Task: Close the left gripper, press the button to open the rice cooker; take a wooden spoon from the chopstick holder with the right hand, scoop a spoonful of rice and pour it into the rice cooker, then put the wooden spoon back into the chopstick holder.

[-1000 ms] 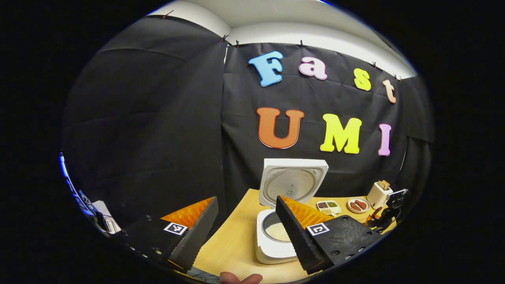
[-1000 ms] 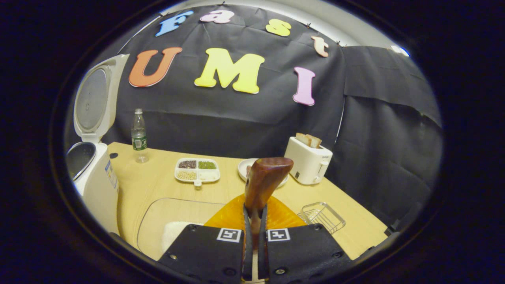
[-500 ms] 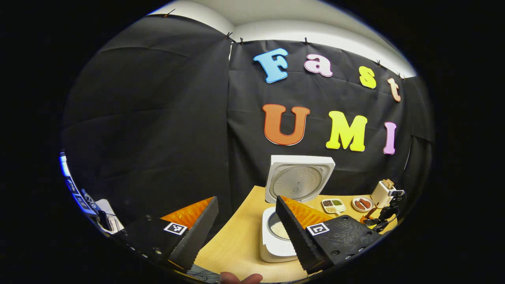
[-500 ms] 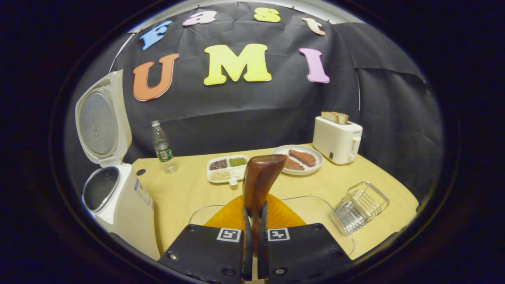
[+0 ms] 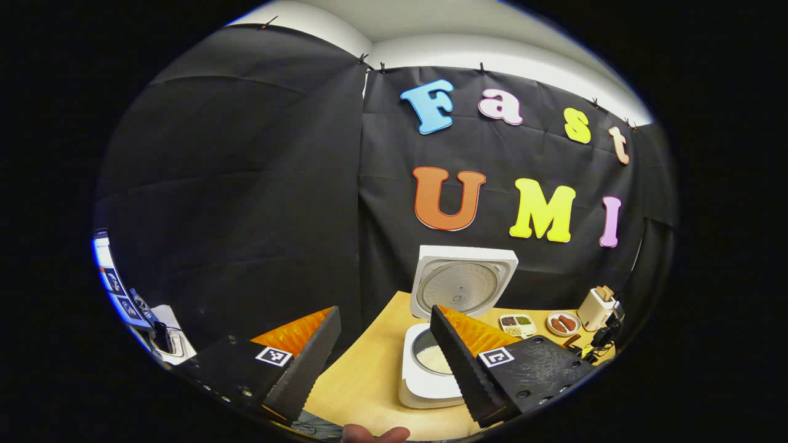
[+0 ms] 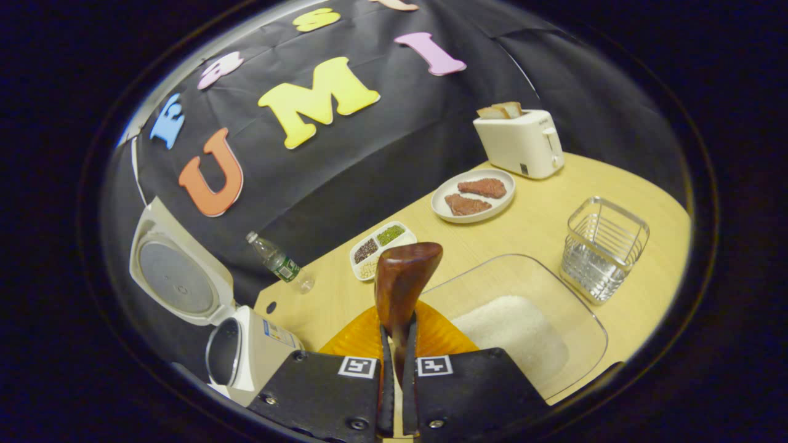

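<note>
Your right gripper point(image 6: 398, 363) is clamped narrow on the wooden spoon point(image 6: 400, 289): both fingers press the handle low down and the bowl end stands up in front of the camera. Wood like that is stiff and light, but a polished handle may be slick, so keep the hold firm and near the handle's end, and let the spoon drop straight. I can't tell whether any grains cling to the bowl.

The chopstick holder point(image 6: 603, 248), a wire basket, stands at the far right of the table point(image 6: 542, 227), just beyond the clear tray of rice point(image 6: 511, 326). It looks light and could tip if you catch its rim.

Your left gripper point(image 5: 385, 335) is wide apart and holds nothing, near the rice cooker point(image 5: 431, 369), whose lid point(image 5: 462, 286) stands open with white rice in the pot.

Count: one spoon, one holder, one cooker, one rice tray, one bottle point(image 6: 278, 263), one divided dish point(image 6: 381, 242), one toaster point(image 6: 520, 143) with two slices, one plate point(image 6: 473, 195) with two pieces.
</note>
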`<state>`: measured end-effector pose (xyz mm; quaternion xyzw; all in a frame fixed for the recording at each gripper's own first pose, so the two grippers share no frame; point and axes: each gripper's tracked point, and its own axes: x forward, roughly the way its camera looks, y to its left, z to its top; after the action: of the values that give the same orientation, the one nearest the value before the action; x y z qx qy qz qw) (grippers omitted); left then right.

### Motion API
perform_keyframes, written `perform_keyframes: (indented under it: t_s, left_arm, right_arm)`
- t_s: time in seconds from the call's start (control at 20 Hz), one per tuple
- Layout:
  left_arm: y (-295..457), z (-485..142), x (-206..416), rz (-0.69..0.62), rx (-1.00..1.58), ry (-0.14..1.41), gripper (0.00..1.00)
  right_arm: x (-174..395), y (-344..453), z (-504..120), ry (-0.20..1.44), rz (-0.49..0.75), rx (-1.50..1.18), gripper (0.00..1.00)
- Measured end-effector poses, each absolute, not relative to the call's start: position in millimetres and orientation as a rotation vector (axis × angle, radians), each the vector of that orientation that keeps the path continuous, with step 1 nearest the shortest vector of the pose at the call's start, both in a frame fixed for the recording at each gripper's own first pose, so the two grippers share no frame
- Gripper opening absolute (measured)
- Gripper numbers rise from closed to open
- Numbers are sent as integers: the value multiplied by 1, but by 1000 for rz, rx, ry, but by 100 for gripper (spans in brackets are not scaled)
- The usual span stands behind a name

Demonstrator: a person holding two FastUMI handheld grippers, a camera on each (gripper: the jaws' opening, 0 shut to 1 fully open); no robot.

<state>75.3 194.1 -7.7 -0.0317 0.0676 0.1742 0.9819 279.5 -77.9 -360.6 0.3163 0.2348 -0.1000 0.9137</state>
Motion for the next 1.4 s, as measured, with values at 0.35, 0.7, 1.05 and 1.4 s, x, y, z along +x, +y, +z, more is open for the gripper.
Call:
perform_keyframes:
  t_s: [0.35, 0.7, 1.05, 1.4]
  left_arm:
    - [166, -2, 62, 349, -72, 128, 94]
    - [138, 3, 70, 330, -69, 109, 94]
    - [130, 16, 87, 306, -3, 59, 94]
    - [150, 19, 72, 363, -1, 14, 94]
  right_arm:
    - [262, -111, -364, 518, -222, 943, 10]
    - [244, -159, -318, 445, -192, 1006, 11]
    - [237, -169, -230, 386, -121, 1151, 11]
    - [275, -86, -134, 391, 113, 1123, 10]
